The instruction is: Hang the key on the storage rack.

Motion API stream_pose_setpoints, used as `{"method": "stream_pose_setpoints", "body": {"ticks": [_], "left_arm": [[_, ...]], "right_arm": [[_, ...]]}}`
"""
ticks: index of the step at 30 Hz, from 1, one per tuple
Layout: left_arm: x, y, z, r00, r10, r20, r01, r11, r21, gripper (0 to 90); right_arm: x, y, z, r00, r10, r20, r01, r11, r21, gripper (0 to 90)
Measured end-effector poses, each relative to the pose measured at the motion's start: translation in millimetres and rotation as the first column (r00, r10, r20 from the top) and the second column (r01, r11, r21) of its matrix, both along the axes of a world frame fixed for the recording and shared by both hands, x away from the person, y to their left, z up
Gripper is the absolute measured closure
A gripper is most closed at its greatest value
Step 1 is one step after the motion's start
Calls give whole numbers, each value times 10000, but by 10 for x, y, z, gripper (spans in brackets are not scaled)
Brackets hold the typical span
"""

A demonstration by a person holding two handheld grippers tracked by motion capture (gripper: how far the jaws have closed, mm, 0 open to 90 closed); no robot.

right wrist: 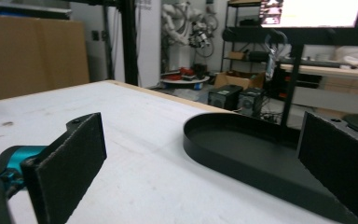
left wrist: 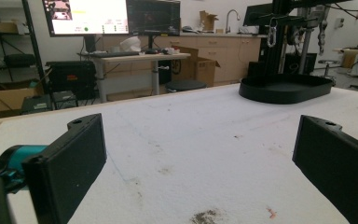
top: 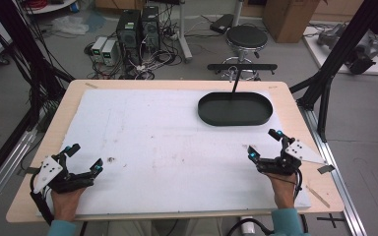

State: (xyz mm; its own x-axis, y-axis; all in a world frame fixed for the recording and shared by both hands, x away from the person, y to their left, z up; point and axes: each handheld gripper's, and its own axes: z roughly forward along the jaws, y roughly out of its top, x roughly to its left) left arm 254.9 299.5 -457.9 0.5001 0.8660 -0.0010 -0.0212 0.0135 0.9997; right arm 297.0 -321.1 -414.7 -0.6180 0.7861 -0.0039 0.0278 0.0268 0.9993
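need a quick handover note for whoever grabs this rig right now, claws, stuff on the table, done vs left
Left claw: open, holding nothing, low over the near left corner of the white foam mat.
Right claw: open, holding nothing, near the right edge of the mat, just short of the tray.
Black oval plastic tray: sits at the far right of the mat; its inside looks bare.
Done: nothing placed or gripped that can be seen.
Left: any picking or loading; the right claw is the closer one to the tray.

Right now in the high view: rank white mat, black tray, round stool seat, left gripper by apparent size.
1. white mat
2. black tray
3. left gripper and round stool seat: look alike, and the stool is farther away, so unranked.
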Motion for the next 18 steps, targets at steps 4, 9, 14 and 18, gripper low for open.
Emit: {"method": "stream_pose_setpoints", "body": {"ticks": [4, 9, 14, 18], "left_arm": [[0, 0, 0, 10000, 2, -1, -2, 10000, -5, 31], [1, -1, 0, 10000, 9, -6, -9, 10000, -40, 31], [-4, 0, 0, 10000, 2, -1, -2, 10000, -27, 31], [-8, 0, -1, 10000, -33, 36, 33, 10000, 8, 31]], "right_arm": [[-19, -61, -198, 9995, -267, 158, 265, 9996, 131, 6], [-23, -59, -373, 9998, 106, 138, -107, 9999, 58, 6], [-26, -24, -415, 9997, 100, 210, -94, 9997, -245, 6], [-40, -36, -425, 9997, -92, 237, 93, 10000, -25, 6]]}}
